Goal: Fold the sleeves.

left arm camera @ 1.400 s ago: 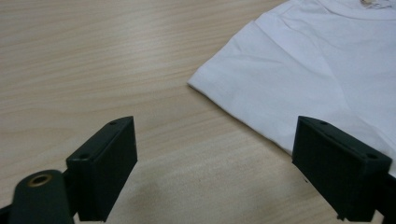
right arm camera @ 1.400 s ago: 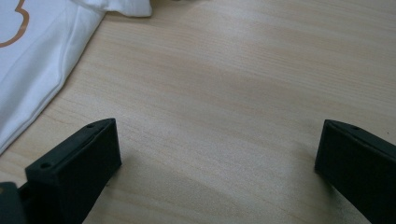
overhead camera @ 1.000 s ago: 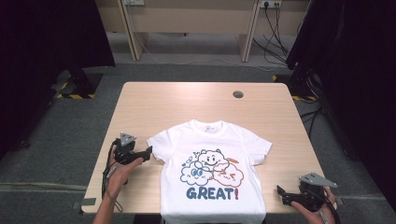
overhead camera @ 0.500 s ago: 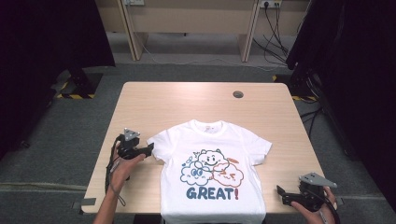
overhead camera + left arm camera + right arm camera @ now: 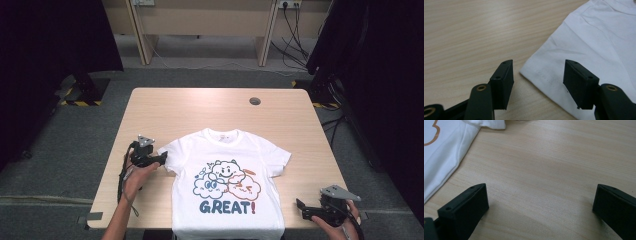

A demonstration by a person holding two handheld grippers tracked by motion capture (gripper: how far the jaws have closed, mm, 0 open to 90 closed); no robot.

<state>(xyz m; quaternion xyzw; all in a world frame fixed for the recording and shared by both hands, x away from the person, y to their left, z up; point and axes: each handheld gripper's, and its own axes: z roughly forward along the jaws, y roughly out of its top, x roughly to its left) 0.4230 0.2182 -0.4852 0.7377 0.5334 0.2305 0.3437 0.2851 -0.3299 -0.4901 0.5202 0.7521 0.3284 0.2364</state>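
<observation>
- A white T-shirt (image 5: 227,185) lies flat, front up, on the near half of the wooden table (image 5: 210,107), collar toward the far side and hem at the near edge; its print shows cartoon clouds above the word "GREAT!".
- The left gripper (image 5: 161,159) sits at the shirt's left sleeve, held low over the table by the person's left hand (image 5: 137,172).
- In the left gripper view, the sleeve's hemmed corner (image 5: 541,75) lies between the two black jaws; one jaw stands over bare wood, the other over the cloth.
- Those jaws have just been closing, yet a clear gap remains and the pads do not press the fabric: the sleeve is between them but not pinched.
- The right gripper (image 5: 301,209) rests near the table's near right corner, just right of the shirt's hem, pointing left toward it.
- In the right gripper view, its jaws stand wide apart over bare wood with nothing between them; the shirt's side edge (image 5: 446,162) lies to the left.
</observation>
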